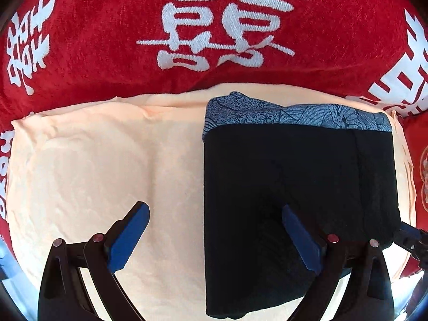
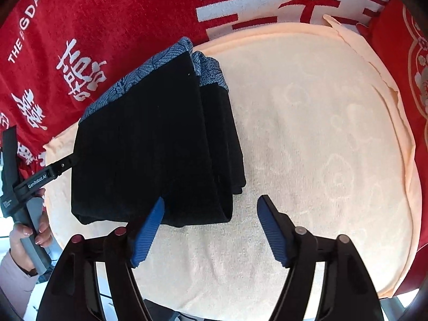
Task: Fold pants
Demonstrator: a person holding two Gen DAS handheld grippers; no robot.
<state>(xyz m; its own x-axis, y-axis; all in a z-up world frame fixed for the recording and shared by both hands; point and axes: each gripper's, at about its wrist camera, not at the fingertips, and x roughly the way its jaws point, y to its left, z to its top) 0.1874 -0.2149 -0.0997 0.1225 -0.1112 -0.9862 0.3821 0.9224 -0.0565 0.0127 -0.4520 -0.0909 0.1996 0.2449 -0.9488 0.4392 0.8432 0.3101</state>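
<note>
The pants [image 1: 294, 187] are black with a blue patterned waistband and lie folded into a compact rectangle on a peach towel [image 1: 107, 160]. In the right wrist view the pants [image 2: 155, 147] show stacked layers. My left gripper [image 1: 214, 211] is open and empty, its right finger over the pants and its left finger over the towel. My right gripper [image 2: 211, 200] is open and empty, hovering at the near corner of the folded pants. The left gripper's body [image 2: 37, 182] shows at the pants' left edge in the right wrist view.
A red blanket [image 1: 107, 26] with white characters lies under and behind the towel. A red cushion [image 2: 406, 67] sits at the right. The towel [image 2: 321, 133] is bare to the right of the pants. The person's hand [image 2: 26, 238] holds the left gripper's handle.
</note>
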